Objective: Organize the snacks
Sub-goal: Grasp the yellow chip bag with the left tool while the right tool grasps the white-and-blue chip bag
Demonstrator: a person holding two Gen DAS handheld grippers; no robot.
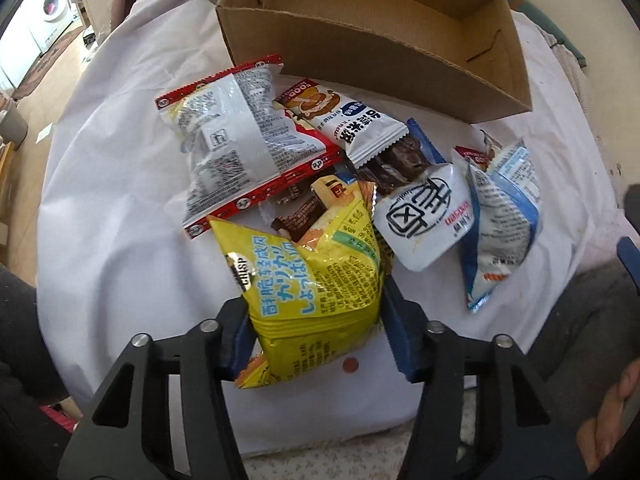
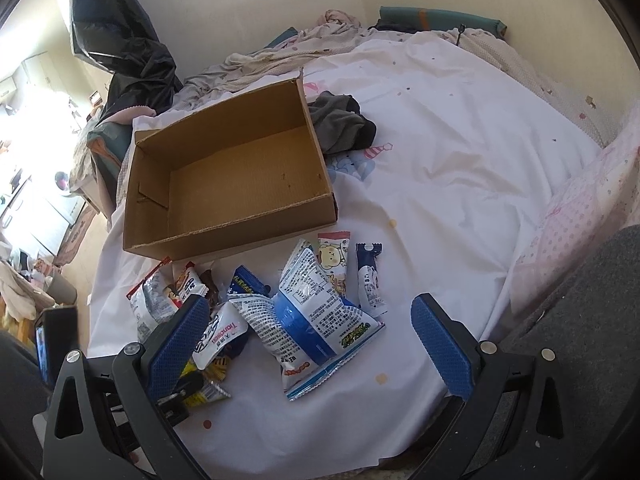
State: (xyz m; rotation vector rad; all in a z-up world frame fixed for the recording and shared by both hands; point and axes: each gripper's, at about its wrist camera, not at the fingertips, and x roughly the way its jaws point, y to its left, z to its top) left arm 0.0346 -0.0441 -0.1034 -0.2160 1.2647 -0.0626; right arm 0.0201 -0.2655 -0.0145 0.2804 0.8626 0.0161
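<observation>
A pile of snack packets lies on a white sheet in front of an open cardboard box (image 1: pixel 360 48) (image 2: pixel 224 236) with nothing inside. My left gripper (image 1: pixel 312 312) points steeply down, its blue pads pressed on both sides of a yellow crisp bag (image 1: pixel 312 280). Around that bag lie a red-and-white bag (image 1: pixel 240 140), a white wrapper with a cartoon (image 1: pixel 348 120), a chocolate bar (image 1: pixel 404 164) and a white pouch (image 1: pixel 424 216). My right gripper (image 2: pixel 310 344) hangs wide open over a blue-and-white bag (image 2: pixel 312 320) (image 1: pixel 500 220) without touching it.
Two small packets (image 2: pixel 334 256) (image 2: pixel 370 280) lie beyond the blue-and-white bag. A grey garment (image 2: pixel 340 124) sits by the box's far right corner and a black plastic bag (image 2: pixel 120 52) behind it. The bed drops off to the floor at left. A hand (image 1: pixel 612 420) shows at lower right.
</observation>
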